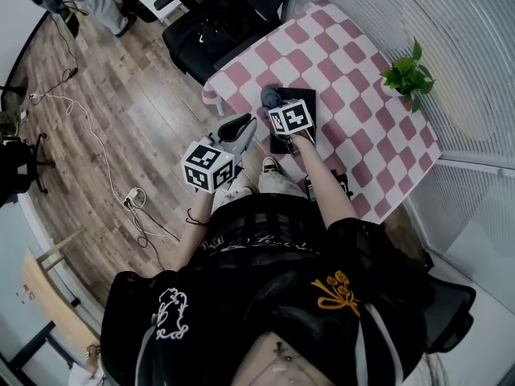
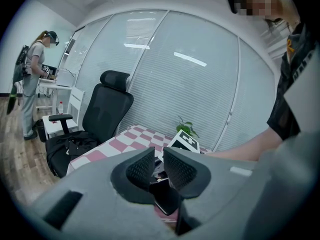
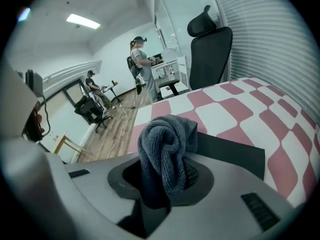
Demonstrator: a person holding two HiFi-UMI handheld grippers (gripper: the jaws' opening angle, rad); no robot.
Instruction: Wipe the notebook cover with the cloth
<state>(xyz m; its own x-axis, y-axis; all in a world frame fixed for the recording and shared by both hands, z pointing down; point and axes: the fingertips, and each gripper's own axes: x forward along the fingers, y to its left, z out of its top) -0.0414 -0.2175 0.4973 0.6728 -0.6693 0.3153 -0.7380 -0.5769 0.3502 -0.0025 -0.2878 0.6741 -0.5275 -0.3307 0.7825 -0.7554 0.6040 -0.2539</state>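
A black notebook (image 1: 304,100) lies on the pink-and-white checked table (image 1: 362,103), near its front-left edge. My right gripper (image 1: 278,108) hovers over the notebook, shut on a bunched grey cloth (image 1: 270,96). In the right gripper view the cloth (image 3: 167,139) bulges up from between the jaws of that gripper (image 3: 165,176), with the notebook (image 3: 230,151) just beyond and below. My left gripper (image 1: 240,127) hangs off the table's left edge, over the floor. Its jaws (image 2: 159,165) stand almost together with nothing between them. Past them shows the notebook (image 2: 167,198).
A potted plant (image 1: 409,75) stands at the table's far right corner. A black office chair (image 1: 213,26) with a dark bag on it sits close to the table's far end. Cables (image 1: 133,199) trail on the wooden floor at left. People stand far off in the room.
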